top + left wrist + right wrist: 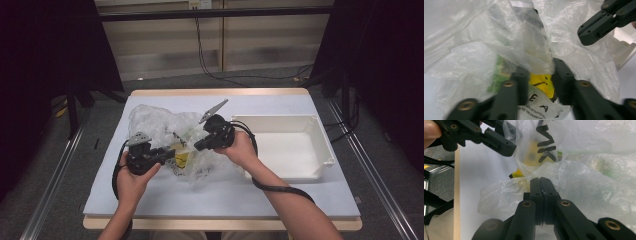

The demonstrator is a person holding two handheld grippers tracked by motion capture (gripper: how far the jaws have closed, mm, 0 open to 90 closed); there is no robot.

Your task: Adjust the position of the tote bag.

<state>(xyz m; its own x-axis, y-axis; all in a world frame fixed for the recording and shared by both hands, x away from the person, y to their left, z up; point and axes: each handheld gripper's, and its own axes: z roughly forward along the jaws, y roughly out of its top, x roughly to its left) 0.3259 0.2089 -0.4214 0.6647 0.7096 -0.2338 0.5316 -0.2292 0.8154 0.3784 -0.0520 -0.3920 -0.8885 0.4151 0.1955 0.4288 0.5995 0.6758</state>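
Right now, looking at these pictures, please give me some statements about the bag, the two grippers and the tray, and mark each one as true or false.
1. The right gripper has its jaws pressed together on a fold of the clear plastic bag. True.
2. The white tray lies to the left of the bag in the high view. False: it lies to the right of the bag, near the right hand.
3. The left gripper has plastic of the bag between its jaws. True.
4. The white tray holds several packages. False: its inside looks bare.
5. A yellow patch with black printing shows through the plastic. True.
6. The bag lies on a dark green cloth. False: it lies on a pale table cover.
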